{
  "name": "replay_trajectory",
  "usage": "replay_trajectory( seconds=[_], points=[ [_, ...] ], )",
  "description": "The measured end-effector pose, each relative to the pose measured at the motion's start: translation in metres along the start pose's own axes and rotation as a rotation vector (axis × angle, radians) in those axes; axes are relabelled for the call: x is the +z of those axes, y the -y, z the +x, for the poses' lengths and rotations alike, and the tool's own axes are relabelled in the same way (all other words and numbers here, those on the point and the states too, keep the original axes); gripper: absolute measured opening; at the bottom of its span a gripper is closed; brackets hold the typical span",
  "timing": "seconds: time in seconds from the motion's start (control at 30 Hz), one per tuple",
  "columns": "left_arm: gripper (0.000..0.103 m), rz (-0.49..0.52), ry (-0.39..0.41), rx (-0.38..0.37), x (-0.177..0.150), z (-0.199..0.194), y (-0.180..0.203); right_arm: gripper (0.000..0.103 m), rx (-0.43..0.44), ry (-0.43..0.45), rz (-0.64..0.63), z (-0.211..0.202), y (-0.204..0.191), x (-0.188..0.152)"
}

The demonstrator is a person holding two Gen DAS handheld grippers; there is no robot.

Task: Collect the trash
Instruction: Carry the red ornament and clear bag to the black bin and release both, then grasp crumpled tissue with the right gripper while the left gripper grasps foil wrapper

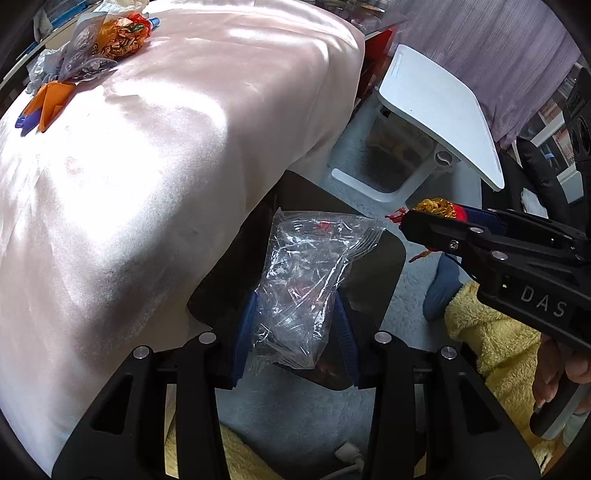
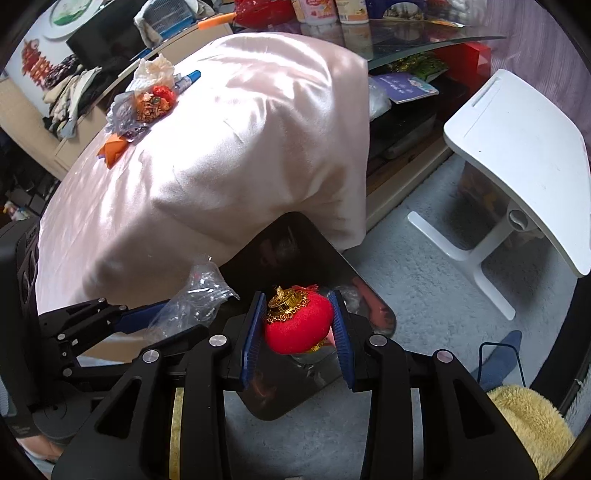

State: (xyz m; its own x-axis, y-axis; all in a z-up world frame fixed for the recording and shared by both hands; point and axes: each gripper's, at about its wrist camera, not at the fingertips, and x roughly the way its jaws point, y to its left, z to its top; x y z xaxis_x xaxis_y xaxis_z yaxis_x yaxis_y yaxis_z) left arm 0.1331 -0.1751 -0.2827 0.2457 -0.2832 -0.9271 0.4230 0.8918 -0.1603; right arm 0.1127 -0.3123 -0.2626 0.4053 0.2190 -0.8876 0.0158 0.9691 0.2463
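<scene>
My left gripper (image 1: pixel 295 332) is shut on a crumpled clear plastic bag (image 1: pixel 303 284) and holds it above a black bin (image 1: pixel 373 291) on the floor beside the table. My right gripper (image 2: pixel 297 332) is shut on a small red lantern ornament with a gold top (image 2: pixel 299 321), also over the black bin (image 2: pixel 291 243). The right gripper shows at the right of the left wrist view (image 1: pixel 417 221). More trash lies on the pink tablecloth's far side: an orange wrapper in clear plastic (image 1: pixel 118 35), an orange paper piece (image 1: pixel 50 101) and a blue pen (image 2: pixel 190 78).
The table under the pink cloth (image 1: pixel 166 147) fills the left. A small white side table (image 1: pixel 439 110) stands on the grey carpet at the right. A glass-top cabinet with jars and books (image 2: pixel 399 40) is behind. A yellow fluffy garment (image 1: pixel 495 332) is low right.
</scene>
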Motion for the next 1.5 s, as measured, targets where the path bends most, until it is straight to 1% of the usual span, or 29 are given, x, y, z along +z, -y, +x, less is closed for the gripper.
replay_trajectory(
  seconds=[0.1, 0.13, 0.17, 0.23, 0.27, 0.3, 0.33, 0.4, 0.5, 0.6, 0.7, 0.77, 0.93, 1.17, 1.33, 1.5],
  points=[
    [0.041, 0.003, -0.01, -0.003, 0.002, 0.002, 0.001, 0.037, 0.009, -0.006, -0.007, 0.005, -0.004, 0.004],
    [0.041, 0.003, -0.011, -0.002, 0.002, 0.001, 0.0, 0.038, 0.013, -0.007, -0.007, 0.005, -0.005, 0.005],
    [0.041, 0.002, -0.012, 0.0, 0.003, 0.001, 0.0, 0.04, 0.015, -0.006, -0.005, 0.005, -0.005, 0.006],
    [0.043, -0.003, -0.013, 0.008, 0.003, -0.002, -0.002, 0.049, 0.013, 0.002, -0.003, 0.002, -0.006, 0.008],
    [0.047, -0.007, -0.011, 0.01, 0.002, -0.004, -0.003, 0.049, 0.011, 0.008, -0.002, -0.001, -0.007, 0.009],
    [0.053, -0.008, -0.006, 0.012, 0.002, -0.007, -0.003, 0.049, 0.007, 0.016, -0.002, -0.004, -0.007, 0.01],
    [0.057, -0.008, 0.003, 0.017, 0.002, -0.011, -0.004, 0.05, 0.002, 0.024, -0.002, -0.007, -0.008, 0.01],
    [0.068, -0.006, 0.022, 0.028, 0.001, -0.021, -0.004, 0.051, -0.013, 0.044, -0.002, -0.016, -0.009, 0.011],
    [0.078, -0.001, 0.06, 0.048, -0.002, -0.04, -0.004, 0.059, -0.033, 0.085, 0.0, -0.033, -0.011, 0.011],
    [0.087, 0.005, 0.113, 0.078, -0.007, -0.065, -0.006, 0.066, -0.053, 0.133, 0.007, -0.051, -0.014, 0.009],
    [0.092, 0.008, 0.162, 0.115, -0.014, -0.09, -0.012, 0.073, -0.067, 0.175, 0.008, -0.067, -0.019, 0.007],
    [0.094, 0.002, 0.193, 0.129, -0.019, -0.107, -0.018, 0.074, -0.069, 0.199, 0.006, -0.076, -0.024, 0.006],
    [0.095, -0.044, 0.244, 0.169, -0.029, -0.142, -0.045, 0.076, -0.064, 0.243, -0.016, -0.091, -0.042, 0.01],
    [0.095, -0.126, 0.291, 0.24, -0.028, -0.171, -0.093, 0.076, -0.043, 0.28, -0.074, -0.099, -0.074, 0.031],
    [0.095, -0.175, 0.315, 0.275, -0.017, -0.181, -0.123, 0.076, -0.023, 0.288, -0.114, -0.095, -0.095, 0.052],
    [0.095, -0.194, 0.321, 0.273, 0.0, -0.178, -0.141, 0.076, -0.002, 0.272, -0.148, -0.078, -0.111, 0.077]
  ],
)
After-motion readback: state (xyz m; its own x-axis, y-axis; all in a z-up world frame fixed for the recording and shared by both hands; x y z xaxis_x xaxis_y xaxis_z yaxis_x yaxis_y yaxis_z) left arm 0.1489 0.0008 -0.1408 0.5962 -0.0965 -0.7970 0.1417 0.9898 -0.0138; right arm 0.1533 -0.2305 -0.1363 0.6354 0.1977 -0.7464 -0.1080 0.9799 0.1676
